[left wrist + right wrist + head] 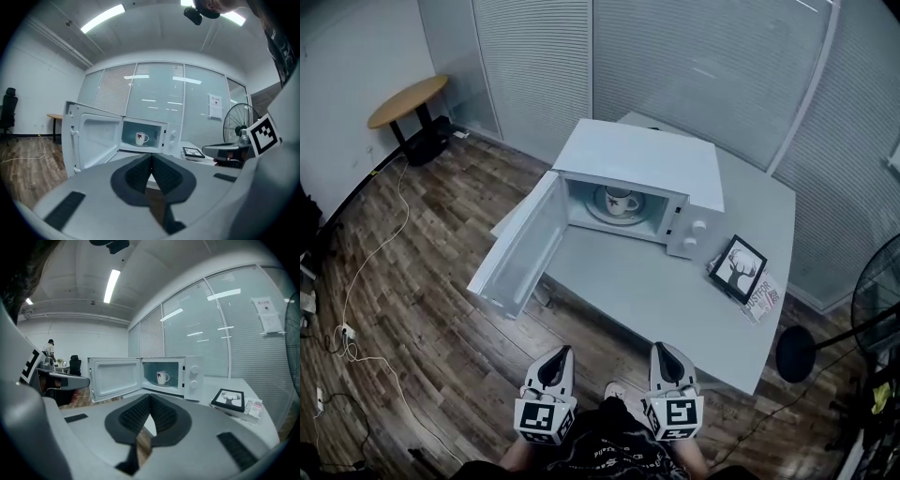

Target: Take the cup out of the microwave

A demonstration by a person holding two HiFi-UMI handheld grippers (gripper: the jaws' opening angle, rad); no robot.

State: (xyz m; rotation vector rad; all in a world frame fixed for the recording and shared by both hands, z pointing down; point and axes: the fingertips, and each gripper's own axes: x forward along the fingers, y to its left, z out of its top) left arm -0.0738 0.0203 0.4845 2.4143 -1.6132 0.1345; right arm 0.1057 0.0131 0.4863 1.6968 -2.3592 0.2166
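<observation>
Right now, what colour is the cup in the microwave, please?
The cup is white with a reddish motif, clearest in the right gripper view.

The left gripper (563, 352) and the right gripper (661, 349) were pale grey shells tapering to rounded tips, each with a dark oval opening on top. At its near end each carried a white cube printed with black square markers: the left cube (546, 419) and the right cube (675, 417). Seen from the gripper views, the jaws were lined with black ribbed pads (137, 174), and flat black strips (65, 211) lay on the grey casing. The person wore a black top (609, 452) with pale lettering.
</observation>
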